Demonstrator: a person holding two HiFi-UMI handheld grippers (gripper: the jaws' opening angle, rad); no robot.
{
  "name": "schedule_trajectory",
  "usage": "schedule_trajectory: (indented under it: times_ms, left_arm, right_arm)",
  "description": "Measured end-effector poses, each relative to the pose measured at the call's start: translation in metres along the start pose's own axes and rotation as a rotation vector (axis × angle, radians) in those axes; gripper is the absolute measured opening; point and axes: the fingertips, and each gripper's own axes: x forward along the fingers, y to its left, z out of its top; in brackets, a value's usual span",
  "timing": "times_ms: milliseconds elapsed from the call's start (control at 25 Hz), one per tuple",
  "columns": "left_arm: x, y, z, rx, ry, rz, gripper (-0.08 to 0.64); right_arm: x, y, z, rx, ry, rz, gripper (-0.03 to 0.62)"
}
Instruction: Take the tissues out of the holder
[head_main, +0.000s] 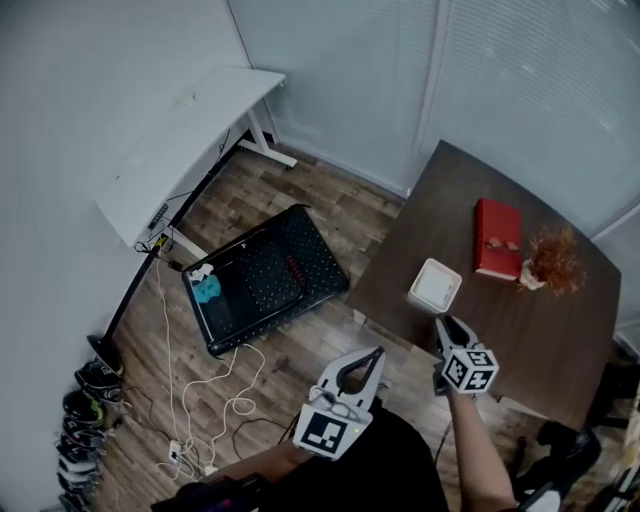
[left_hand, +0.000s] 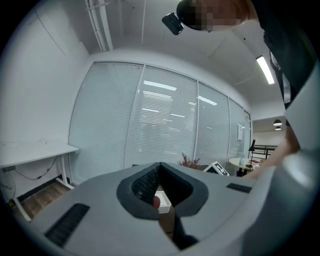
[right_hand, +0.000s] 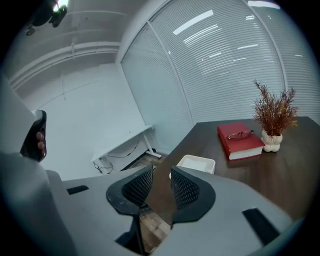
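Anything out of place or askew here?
The table looks fine: holder, red book and plant sit tidy and apart. Only oddity: white cables sprawl loose over the floor beside the black floor pad, which lies skewed.

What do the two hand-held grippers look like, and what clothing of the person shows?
The left hand-held gripper and the right hand-held gripper are alike: a light grey plastic body, curved black jaws with mesh-textured pads, and a white cube with black square markers. No cable shows on either. The person wears a dark garment.
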Motion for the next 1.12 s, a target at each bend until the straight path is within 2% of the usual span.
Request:
schedule_trajectory:
  times_ms: [120, 400, 560, 720, 840, 1120]
  left_arm:
    - [0.003, 0.006, 0.004, 0.018, -0.032, -0.018, -0.003]
    - [0.010, 0.034, 0.016, -0.032, -0.069, -0.062, -0.003]
    - [0.016, 0.049, 0.015, -0.083, -0.033, -0.068, -0.005]
    - [0.030, 0.049, 0.017, -0.069, -0.034, -0.109, -0.003]
    - [0.036, 0.057, 0.019, -0.069, -0.044, -0.102, -0.003]
    - [0.051, 0.069, 0.018, -0.073, -0.023, -0.079, -0.003]
  right_arm:
    - [0.012, -0.008, 0.001, 0.020, 0.007, -0.024, 0.098]
    - [0.045, -0.009, 0.012, 0.091, 0.001, -0.091, 0.114]
    - [0.064, -0.011, 0.009, 0.101, 0.042, -0.099, 0.141]
    - [0.076, -0.036, 0.005, 0.094, 0.086, -0.157, 0.159]
    - [0.085, -0.054, -0.005, 0.099, 0.126, -0.216, 0.225]
    - [0.105, -0.077, -0.023, 0.168, 0.203, -0.242, 0.233]
